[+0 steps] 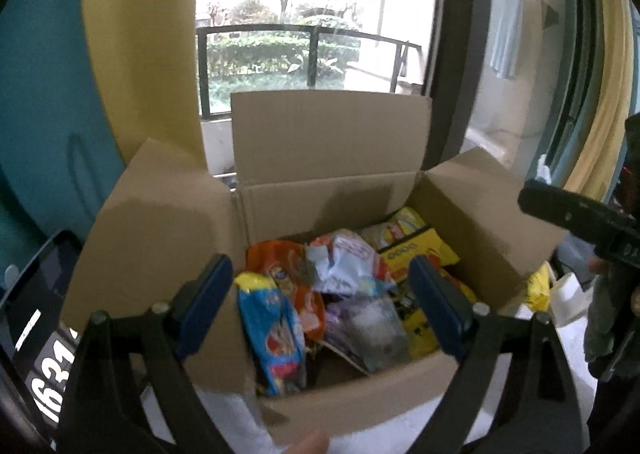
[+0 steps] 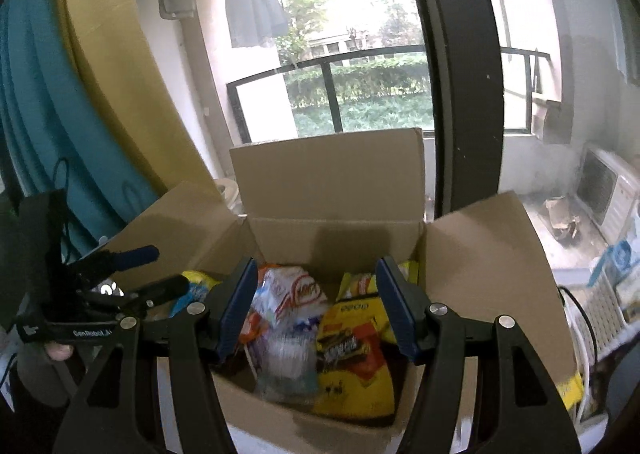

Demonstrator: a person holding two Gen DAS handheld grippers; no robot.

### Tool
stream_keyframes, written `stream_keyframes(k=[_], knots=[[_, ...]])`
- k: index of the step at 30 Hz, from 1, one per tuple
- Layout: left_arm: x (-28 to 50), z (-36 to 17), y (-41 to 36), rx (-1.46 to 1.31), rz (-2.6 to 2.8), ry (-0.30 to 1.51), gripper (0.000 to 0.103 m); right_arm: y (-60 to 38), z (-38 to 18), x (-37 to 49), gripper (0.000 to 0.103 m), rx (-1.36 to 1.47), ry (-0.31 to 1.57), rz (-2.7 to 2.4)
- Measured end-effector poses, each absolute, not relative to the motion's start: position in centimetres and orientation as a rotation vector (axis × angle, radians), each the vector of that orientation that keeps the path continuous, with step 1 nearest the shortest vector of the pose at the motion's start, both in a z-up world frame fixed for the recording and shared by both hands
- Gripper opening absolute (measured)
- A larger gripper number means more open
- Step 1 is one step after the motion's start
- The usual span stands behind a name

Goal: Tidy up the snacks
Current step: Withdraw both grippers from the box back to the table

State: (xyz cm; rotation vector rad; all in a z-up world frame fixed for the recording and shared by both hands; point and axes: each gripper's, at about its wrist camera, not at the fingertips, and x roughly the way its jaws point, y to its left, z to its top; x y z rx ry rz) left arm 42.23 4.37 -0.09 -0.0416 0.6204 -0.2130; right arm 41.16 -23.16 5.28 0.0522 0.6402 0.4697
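Observation:
An open cardboard box (image 1: 328,190) with its flaps up holds several snack packets: a blue packet (image 1: 272,334), an orange one (image 1: 288,274), a white crumpled one (image 1: 348,262) and yellow ones (image 1: 420,250). My left gripper (image 1: 320,306) is open and empty just above the box's near side. My right gripper (image 2: 316,310) is open and empty over the same box (image 2: 332,182), above a yellow packet (image 2: 352,358) and a clear white packet (image 2: 288,350). The left gripper also shows in the right wrist view (image 2: 148,270), open, at the box's left.
A glass door with a dark frame (image 2: 460,74) and a balcony railing (image 1: 304,34) stand behind the box. Teal and yellow curtains (image 1: 52,74) hang at left. A black device with white digits (image 1: 44,334) lies at lower left. An air-conditioner unit (image 2: 608,190) sits at right.

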Motion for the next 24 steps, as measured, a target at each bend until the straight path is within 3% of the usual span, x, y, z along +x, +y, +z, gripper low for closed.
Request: stream_keyframes(k=[12,24], knots=[[32.5,1.8,3.2,-0.05,-0.259,0.57,0.091,-24.4,6.9,33.4,0.065,0.035,0.636,0.48],[25.2,-0.1,2.1,-0.059,-0.288,0.594,0.091,-25.8,6.2,25.6,0.065,0.018,0.663,0.498]])
